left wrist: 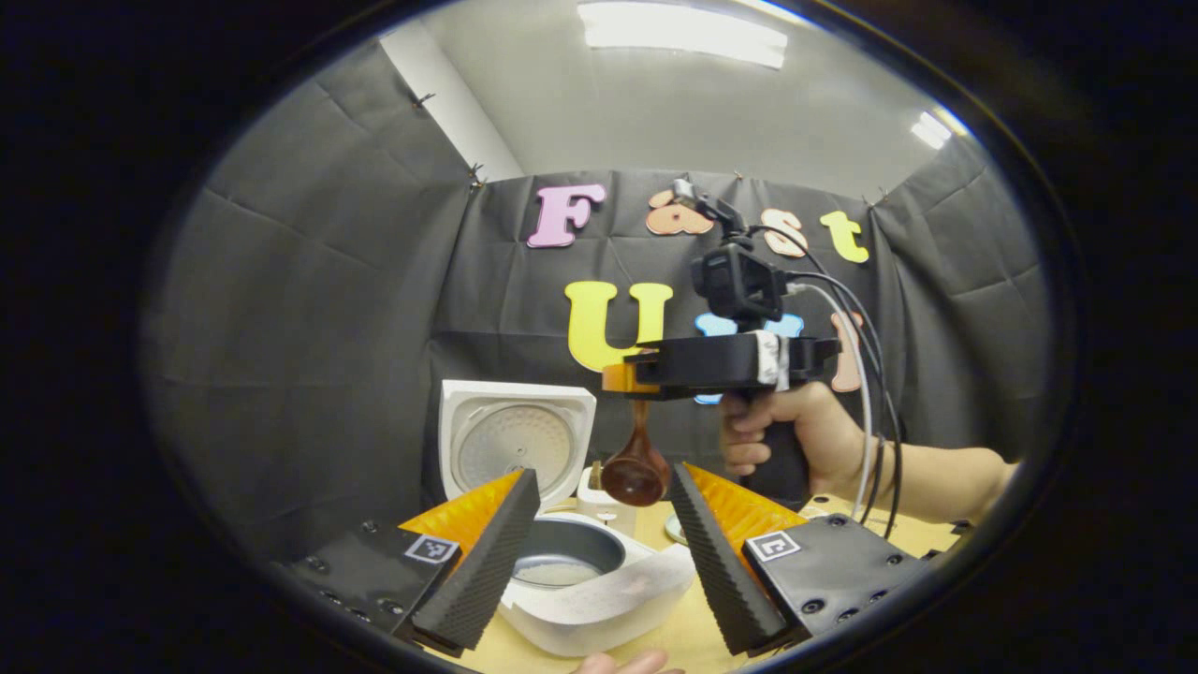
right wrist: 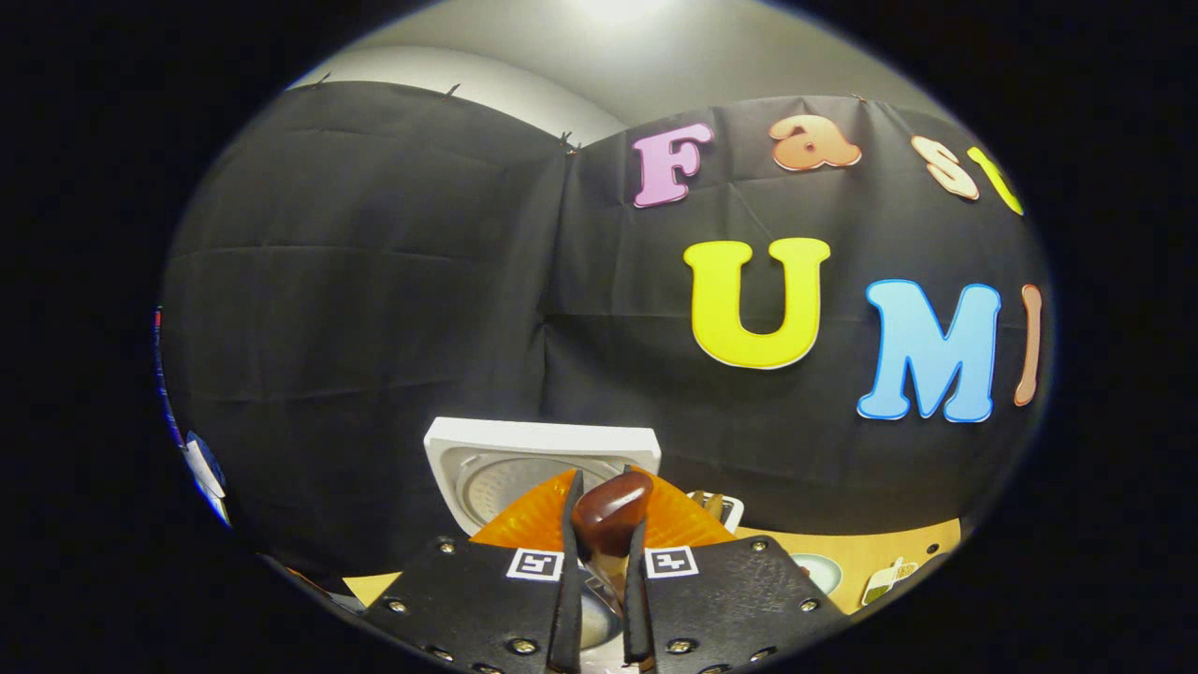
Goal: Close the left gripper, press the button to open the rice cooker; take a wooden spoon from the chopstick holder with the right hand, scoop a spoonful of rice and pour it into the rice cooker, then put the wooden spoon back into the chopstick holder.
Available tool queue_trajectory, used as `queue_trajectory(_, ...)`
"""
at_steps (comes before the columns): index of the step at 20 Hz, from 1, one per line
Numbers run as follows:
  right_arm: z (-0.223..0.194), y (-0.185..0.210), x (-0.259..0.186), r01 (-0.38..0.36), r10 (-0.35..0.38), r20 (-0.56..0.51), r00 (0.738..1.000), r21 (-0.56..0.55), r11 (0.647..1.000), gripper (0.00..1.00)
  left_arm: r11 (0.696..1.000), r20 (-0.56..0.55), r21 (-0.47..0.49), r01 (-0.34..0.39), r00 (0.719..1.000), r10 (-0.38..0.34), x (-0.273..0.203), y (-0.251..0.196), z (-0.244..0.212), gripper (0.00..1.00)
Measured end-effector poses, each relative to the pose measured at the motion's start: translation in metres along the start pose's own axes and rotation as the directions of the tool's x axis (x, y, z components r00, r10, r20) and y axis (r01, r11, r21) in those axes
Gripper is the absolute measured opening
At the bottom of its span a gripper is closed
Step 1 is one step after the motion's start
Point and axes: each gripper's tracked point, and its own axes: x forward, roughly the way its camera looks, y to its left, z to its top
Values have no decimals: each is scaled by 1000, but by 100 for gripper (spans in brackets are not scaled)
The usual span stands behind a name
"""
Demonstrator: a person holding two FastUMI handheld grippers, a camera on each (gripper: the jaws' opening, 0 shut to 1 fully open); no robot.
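1. Pale wood forms the table (left wrist: 688, 637), seen between and below the left gripper's (left wrist: 599, 562) fingers in the left gripper view and again at the lower right of the right gripper view.
2. Black cloth, creased in a grid of fold lines, walls the booth (left wrist: 318, 356) on three sides; above it runs a plain ceiling with bright strip lights (left wrist: 681, 33).
3. White and boxy with rounded corners, the rice cooker (left wrist: 599, 608) sits on the table with its lid (left wrist: 515, 440) raised upright, the lid's round ribbed metal plate facing forward.
4. Inside, the dark round inner pot (left wrist: 571, 552) holds a shallow layer of pale rice.
5. Left gripper's two ridged, wedge-shaped fingers stand wide apart on either side of the cooker, clamped on nothing.
6. Across the table a hand (left wrist: 796, 440) holds the right gripper (left wrist: 622, 379) level above the cooker, cables trailing from the camera mounted on top.
7. Glossy dark-brown wood makes up the wooden spoon (left wrist: 636, 468), which hangs bowl-down from that gripper, just above and behind the pot.
8. Seen from the right gripper view, the right gripper's fingers are drawn close together and clamped on the spoon's handle, its rounded end standing up between them, with the open lid beyond.
9. Behind the cooker stands a small pale container (left wrist: 599, 496), partly hidden by the spoon; whether this is the chopstick holder cannot be told.
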Motion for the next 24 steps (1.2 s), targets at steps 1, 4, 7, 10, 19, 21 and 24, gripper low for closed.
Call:
queue_trajectory(1, -1, -15, -5, 17, -17, -7, 1000, 17, 1000, 18, 1000, -2, 0, 5, 1000, -5, 3, -3, 0, 98)
queue_trajectory(4, 1, -64, -21, 71, -70, -16, 997, 72, 995, 18, 1000, -2, 9, 24, 1000, -24, 10, -17, 1, 98)
queue_trajectory(7, -1, -107, -37, 128, -126, -29, 992, 96, 987, 18, 998, 17, -11, 61, 998, -61, 10, -36, 2, 99)
queue_trajectory(10, -2, -137, -51, 160, -158, -28, 987, 118, 980, 18, 997, -5, 0, 83, 997, -83, 20, -47, -6, 96)
queue_trajectory(19, -27, -220, -110, 248, -239, -69, 969, 199, 948, 18, 993, -31, -16, 121, 992, -121, 37, -67, -24, 94)
queue_trajectory(21, -28, -243, -122, 280, -273, -63, 960, 202, 938, 18, 992, -36, -14, 122, 992, -122, 41, -69, -26, 98)
queue_trajectory(24, -38, -277, -140, 331, -321, -79, 944, 219, 918, 18, 992, -45, -11, 123, 991, -124, 44, -73, -25, 98)
